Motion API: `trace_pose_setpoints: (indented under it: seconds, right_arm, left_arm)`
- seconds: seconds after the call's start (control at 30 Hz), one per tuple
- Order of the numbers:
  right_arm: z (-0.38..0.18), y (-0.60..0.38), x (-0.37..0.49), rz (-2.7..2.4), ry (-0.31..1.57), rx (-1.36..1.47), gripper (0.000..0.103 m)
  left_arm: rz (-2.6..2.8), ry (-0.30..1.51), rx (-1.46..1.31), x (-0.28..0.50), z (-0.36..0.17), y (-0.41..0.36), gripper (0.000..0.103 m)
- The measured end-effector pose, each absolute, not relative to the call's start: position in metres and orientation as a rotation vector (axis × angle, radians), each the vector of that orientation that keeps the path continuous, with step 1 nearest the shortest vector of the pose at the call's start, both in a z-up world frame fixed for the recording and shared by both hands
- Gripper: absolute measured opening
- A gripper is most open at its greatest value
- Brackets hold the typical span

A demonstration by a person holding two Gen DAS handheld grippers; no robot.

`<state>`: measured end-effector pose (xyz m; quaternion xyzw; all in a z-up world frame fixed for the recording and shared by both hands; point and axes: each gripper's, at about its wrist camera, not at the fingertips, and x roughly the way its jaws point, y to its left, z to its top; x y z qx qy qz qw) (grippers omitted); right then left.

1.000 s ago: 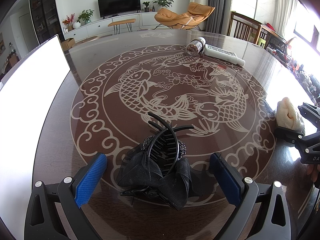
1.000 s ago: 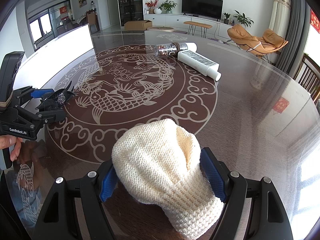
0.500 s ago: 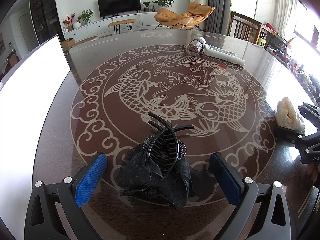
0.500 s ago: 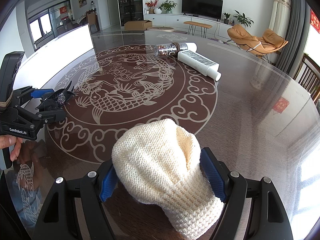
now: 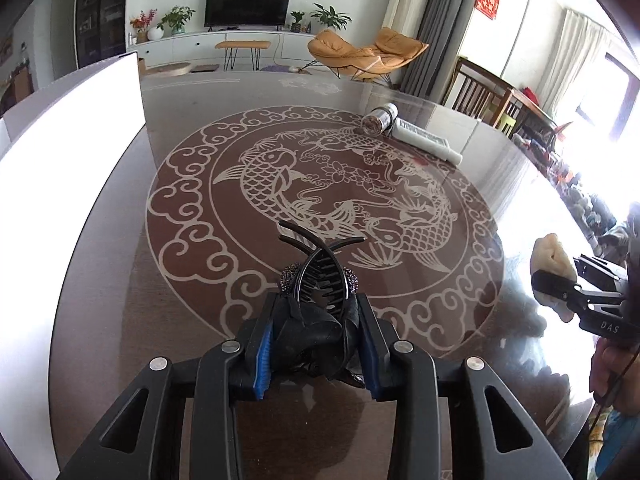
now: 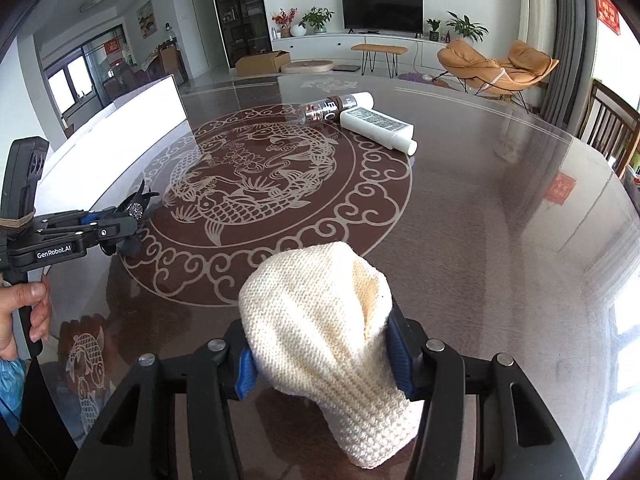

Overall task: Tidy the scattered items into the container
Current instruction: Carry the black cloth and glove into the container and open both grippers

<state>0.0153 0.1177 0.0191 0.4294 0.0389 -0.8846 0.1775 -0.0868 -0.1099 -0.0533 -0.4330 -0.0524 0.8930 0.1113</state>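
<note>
Holding two things, we close our left gripper point(image 5: 316, 344) on the black hair clip point(image 5: 320, 280) and our right gripper point(image 6: 320, 360) on the cream knitted mitt point(image 6: 320, 344); the blue pads press both. A white container point(image 5: 68, 152) stands at the table's point(image 5: 180, 320) left edge, just beside the left gripper. Bare table lies wide between us and the far jar point(image 6: 324, 110) and white bottle point(image 6: 380, 124). Only our right view shows a hand point(image 6: 24, 312) on the left handle
</note>
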Motion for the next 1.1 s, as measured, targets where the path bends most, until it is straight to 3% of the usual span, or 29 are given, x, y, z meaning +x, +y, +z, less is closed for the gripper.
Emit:
trace_pose_setpoints:
  seconds: [0.3,0.53,0.7,0.87,0.93,1.0,1.03,1.1]
  right_arm:
    - [0.072,0.022,0.027,-2.365,0.083,1.095,0.053]
    - [0.147,-0.141,0.029,-2.081,0.049,0.916,0.053]
    - [0.154,-0.263,0.034,-1.885,0.025,0.928,0.053]
    - [0.107,-0.344,0.047,-1.746,0.105,1.077,0.056]
    - [0.086,-0.363,0.052,-1.703,0.141,1.141,0.057]
    - [0.066,-0.374,0.054,-1.64,0.174,1.202,0.059]
    - [0.061,-0.376,0.056,-1.624,0.185,1.209,0.065]
    - [0.062,-0.373,0.059,-1.655,0.221,1.166,0.066]
  left_arm:
    - [2.734,-0.227,-1.023,-0.026,0.033,-0.152,0.036]
    - [2.971,-0.226,-1.033,0.004,0.089,-0.283,0.036]
    - [3.067,-0.307,-1.271,-0.005,0.074,-0.387,0.035]
    - [3.057,-0.406,-1.524,-0.001,0.03,-0.45,0.036]
    - [3.029,-0.414,-1.65,-0.002,0.012,-0.461,0.042]
    - [3.014,-0.395,-1.745,-0.002,-0.001,-0.465,0.069]
    - [3.018,-0.39,-1.745,-0.001,-0.003,-0.464,0.074]
    - [3.048,-0.368,-1.699,0.004,0.0,-0.459,0.078]
